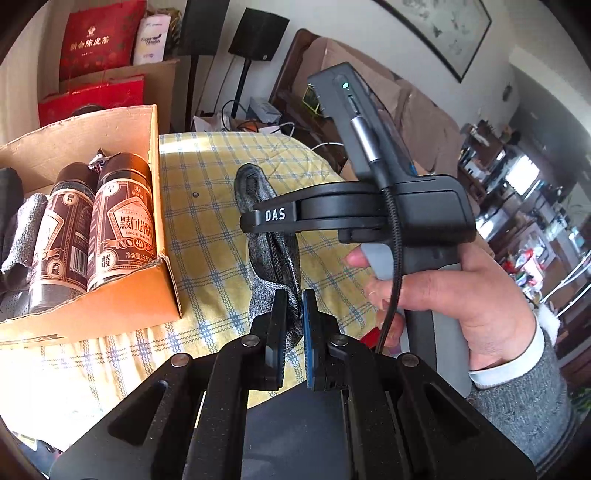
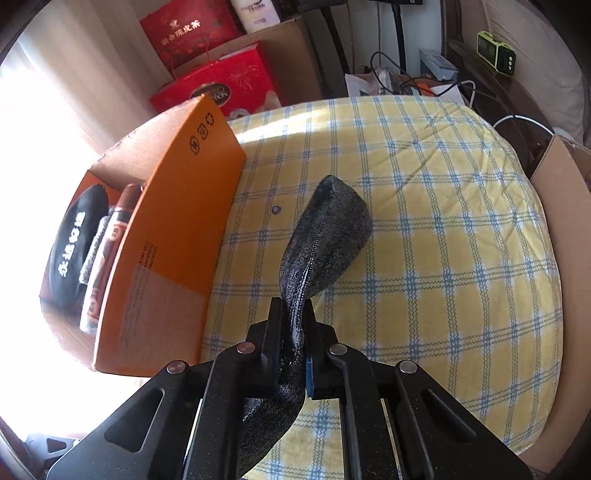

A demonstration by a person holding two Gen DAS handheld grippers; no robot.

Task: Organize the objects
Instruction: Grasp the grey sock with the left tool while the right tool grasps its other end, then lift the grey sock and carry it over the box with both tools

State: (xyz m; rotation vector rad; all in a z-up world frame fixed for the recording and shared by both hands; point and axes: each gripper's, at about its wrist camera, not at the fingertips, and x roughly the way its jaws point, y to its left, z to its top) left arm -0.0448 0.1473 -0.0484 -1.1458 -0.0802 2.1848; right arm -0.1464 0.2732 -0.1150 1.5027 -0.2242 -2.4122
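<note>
A grey knit sock [image 2: 332, 229] lies stretched over the yellow checked tablecloth [image 2: 443, 221]. My right gripper [image 2: 293, 306] is shut on the sock's middle, and the far end rests on the cloth. In the left wrist view that right gripper [image 1: 255, 221], held by a hand [image 1: 461, 295], pinches the sock [image 1: 271, 258] from the right. My left gripper [image 1: 294, 297] is shut on the sock's near end. An open cardboard box [image 1: 110, 302] stands to the left, holding two brown bottles [image 1: 122, 221] and grey cloth [image 1: 22, 229].
The box's orange wall [image 2: 177, 221] stands close to the left of the sock, with a black pouch [image 2: 77, 240] inside. Red gift bags [image 2: 192, 29] stand behind the table. Another cardboard box [image 2: 561, 258] borders the table's right edge. A speaker on a stand [image 1: 258, 33] is at the back.
</note>
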